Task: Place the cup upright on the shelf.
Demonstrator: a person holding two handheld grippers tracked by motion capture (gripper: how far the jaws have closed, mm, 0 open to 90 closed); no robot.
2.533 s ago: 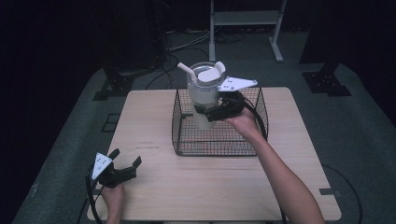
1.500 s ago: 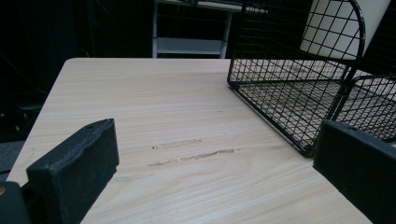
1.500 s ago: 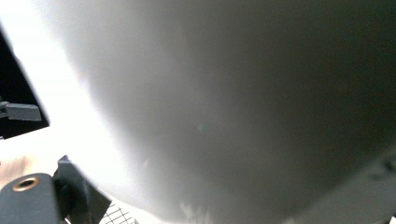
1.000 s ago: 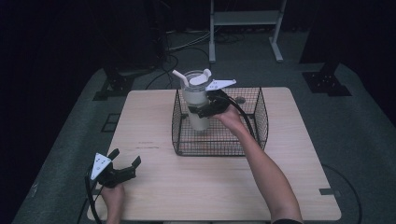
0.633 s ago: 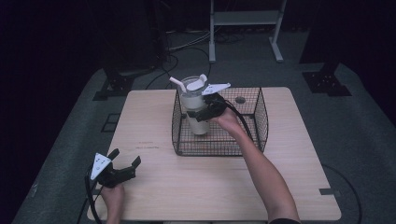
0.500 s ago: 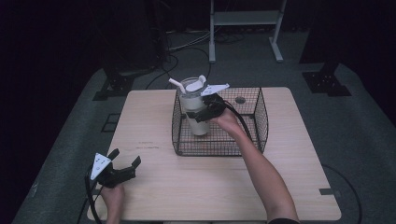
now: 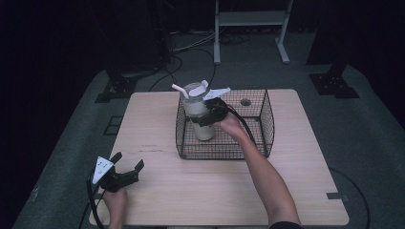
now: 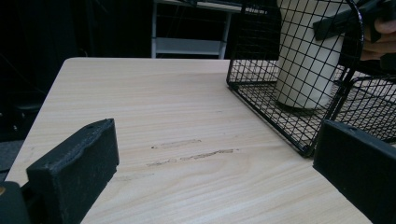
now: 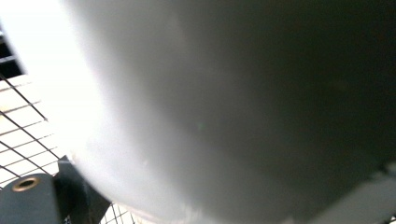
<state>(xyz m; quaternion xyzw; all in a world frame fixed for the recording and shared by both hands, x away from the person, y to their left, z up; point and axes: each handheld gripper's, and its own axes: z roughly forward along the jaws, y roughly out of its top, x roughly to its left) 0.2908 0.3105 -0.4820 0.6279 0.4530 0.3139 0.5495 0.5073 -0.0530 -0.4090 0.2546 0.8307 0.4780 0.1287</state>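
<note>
While a person stands at the near edge, a pale wooden table (image 7: pixel 157 119) takes up the middle of the high view, with dark floor and stands around it. On the far half of the table sits a black wire basket (image 7: pixel 260 119), open at the top. Inside the basket, at its left end, a tall white cup (image 7: pixel 198 117) with a clear lid and a white straw stands upright. In the left gripper view the cup's base (image 8: pixel 299 100) appears to rest on the basket's wire floor, though the mesh makes contact hard to confirm.

From the right, the right gripper (image 7: pixel 205 116) reaches over the basket rim and is clamped around the cup's middle; its own view shows the white cup wall (image 9: pixel 233 93) pressed up close. At the near left corner, well apart from the basket, the left gripper (image 7: pixel 125 168) rests by the table edge with its jaws spread wide and nothing between them.

Judging from this, the cup looks placed, or very nearly placed, in the basket. What seems left is to release the grip and draw the right gripper back out without tipping the tall cup against the wire wall.
</note>
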